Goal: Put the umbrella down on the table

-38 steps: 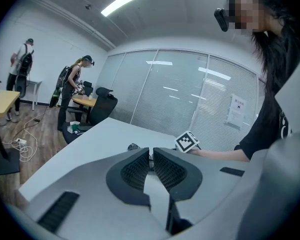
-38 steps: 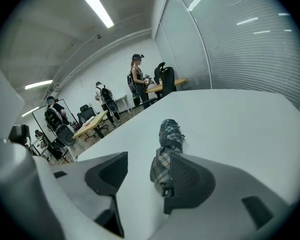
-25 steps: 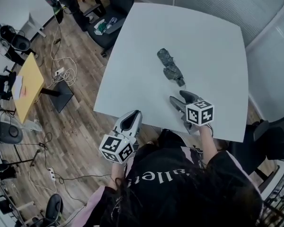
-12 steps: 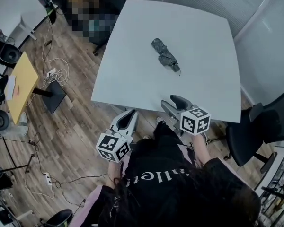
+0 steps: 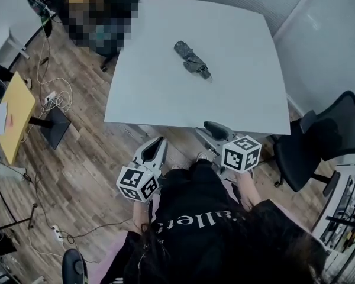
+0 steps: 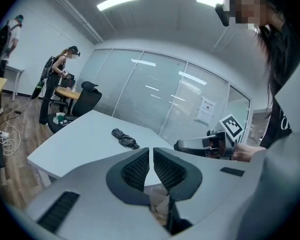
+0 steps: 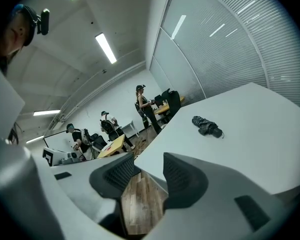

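Observation:
A folded dark umbrella (image 5: 192, 60) lies on the white table (image 5: 242, 64), untouched by either gripper. It also shows as the umbrella (image 6: 124, 138) in the left gripper view and as the umbrella (image 7: 207, 126) in the right gripper view, far ahead of both. My right gripper (image 5: 210, 129) hangs just off the table's near edge; its jaws are apart and closing, with nothing between them (image 7: 149, 159). Lower left, over the wood floor, is my left gripper (image 5: 154, 149), its pads together and empty (image 6: 151, 150).
A black office chair (image 5: 319, 141) stands right of the table. A yellow desk (image 5: 9, 120) and loose cables (image 5: 50, 96) are on the floor at left. People stand near a desk behind the table (image 6: 55, 84). Glass partitions bound the far side.
Both grippers have drawn back from the table towards the person, the right one leaving the near edge. The right jaws have narrowed. The umbrella has stayed where it lies.

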`<state>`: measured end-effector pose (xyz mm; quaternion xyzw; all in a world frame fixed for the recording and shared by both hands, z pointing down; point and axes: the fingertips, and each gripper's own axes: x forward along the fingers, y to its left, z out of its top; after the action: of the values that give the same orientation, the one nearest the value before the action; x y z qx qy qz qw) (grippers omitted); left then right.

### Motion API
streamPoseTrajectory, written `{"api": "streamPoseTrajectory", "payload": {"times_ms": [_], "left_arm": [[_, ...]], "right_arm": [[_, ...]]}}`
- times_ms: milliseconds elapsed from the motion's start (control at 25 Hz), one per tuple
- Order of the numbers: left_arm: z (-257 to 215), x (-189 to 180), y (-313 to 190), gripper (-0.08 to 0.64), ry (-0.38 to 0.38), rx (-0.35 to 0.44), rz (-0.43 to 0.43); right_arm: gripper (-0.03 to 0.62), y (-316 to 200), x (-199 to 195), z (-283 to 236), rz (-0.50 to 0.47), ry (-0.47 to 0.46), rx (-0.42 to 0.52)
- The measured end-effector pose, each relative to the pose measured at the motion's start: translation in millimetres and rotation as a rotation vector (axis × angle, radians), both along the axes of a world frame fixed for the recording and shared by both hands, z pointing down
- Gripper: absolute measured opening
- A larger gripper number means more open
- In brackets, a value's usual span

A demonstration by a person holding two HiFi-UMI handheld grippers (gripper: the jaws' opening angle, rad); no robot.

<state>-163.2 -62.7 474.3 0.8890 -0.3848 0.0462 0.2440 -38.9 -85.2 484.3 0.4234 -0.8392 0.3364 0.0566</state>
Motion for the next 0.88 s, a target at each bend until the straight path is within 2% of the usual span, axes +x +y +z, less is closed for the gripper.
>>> {"api": "streamPoseTrajectory", "payload": {"times_ms": [400, 600, 880], "left_arm": [[-14, 25, 8, 0.034, -0.002, 0.037, 0.033], [-25, 55, 21, 0.034, 0.0, 0.044, 0.059], [-31, 97, 46, 0.034, 0.001, 0.04, 0.082]], "right_arm": [[0.123, 11, 16, -11, 0.04, -0.053, 0.028], [0.077, 26, 42, -20, 0.074, -0.131, 0.024], [0.034, 54, 76, -23, 0.08, -0.192, 0.02]]}}
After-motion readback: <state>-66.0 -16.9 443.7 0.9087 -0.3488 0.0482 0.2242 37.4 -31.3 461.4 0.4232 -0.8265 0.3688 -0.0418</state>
